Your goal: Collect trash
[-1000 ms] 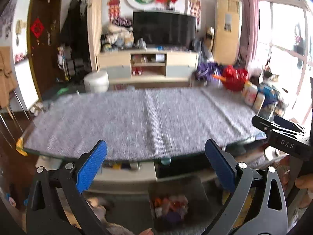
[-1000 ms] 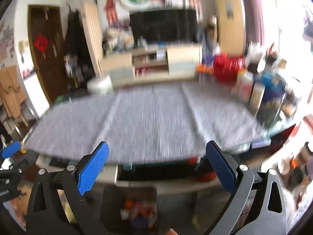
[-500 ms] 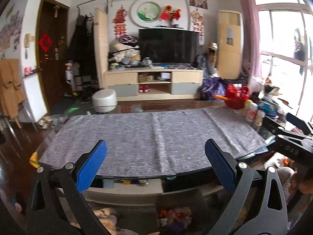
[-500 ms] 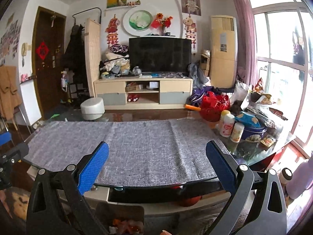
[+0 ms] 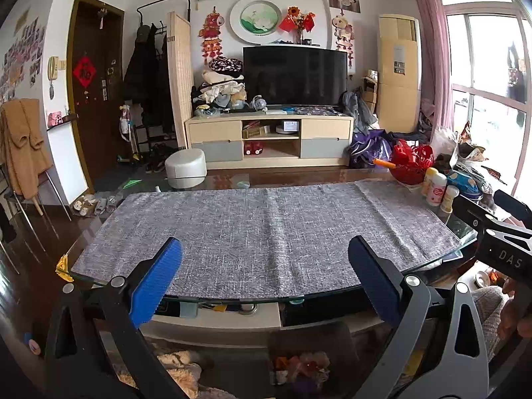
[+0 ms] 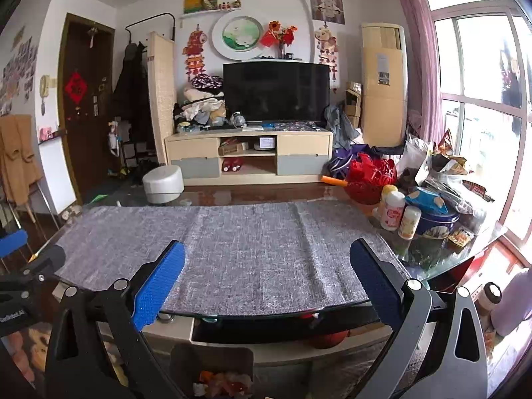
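A dark trash bin with colourful trash inside stands on the floor below the near table edge; it also shows in the right wrist view. My left gripper is open and empty, held in front of the table above the bin. My right gripper is open and empty at the same height; it shows at the right edge of the left wrist view. The grey mat on the glass table carries no trash.
Bottles, a blue tin, a red basket and snack bags crowd the table's right end. A white stool and a TV cabinet stand beyond the table. A shelf runs under the tabletop.
Both grippers have lifted and pulled back from above the bin, so the views now sit higher and steadier. The jaws stayed open.
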`<state>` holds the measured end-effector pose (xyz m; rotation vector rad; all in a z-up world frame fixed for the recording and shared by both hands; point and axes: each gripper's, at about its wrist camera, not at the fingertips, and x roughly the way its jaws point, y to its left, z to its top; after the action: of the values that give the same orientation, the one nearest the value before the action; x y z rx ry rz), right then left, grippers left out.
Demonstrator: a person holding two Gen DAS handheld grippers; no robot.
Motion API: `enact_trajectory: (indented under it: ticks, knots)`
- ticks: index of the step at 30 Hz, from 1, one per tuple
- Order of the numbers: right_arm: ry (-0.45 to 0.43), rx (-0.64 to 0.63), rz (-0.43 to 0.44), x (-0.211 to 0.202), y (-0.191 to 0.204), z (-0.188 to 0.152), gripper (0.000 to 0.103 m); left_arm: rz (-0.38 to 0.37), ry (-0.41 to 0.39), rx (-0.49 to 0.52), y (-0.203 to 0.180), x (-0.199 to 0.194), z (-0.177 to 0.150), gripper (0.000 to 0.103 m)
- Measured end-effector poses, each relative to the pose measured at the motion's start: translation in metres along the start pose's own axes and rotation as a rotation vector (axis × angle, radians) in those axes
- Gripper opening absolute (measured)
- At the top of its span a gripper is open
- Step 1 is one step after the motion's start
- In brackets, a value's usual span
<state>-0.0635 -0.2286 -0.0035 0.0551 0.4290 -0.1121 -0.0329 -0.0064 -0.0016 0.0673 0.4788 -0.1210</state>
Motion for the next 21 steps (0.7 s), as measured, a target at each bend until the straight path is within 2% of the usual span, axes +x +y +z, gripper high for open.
enact_trajectory:
  ticks: [21]
  knots:
    - [0.012, 0.006, 0.011, 0.0021, 0.0049, -0.0007, 0.1, 0.004, -0.027, -0.035, 0.0098, -0.0084, 0.0058, 0.095]
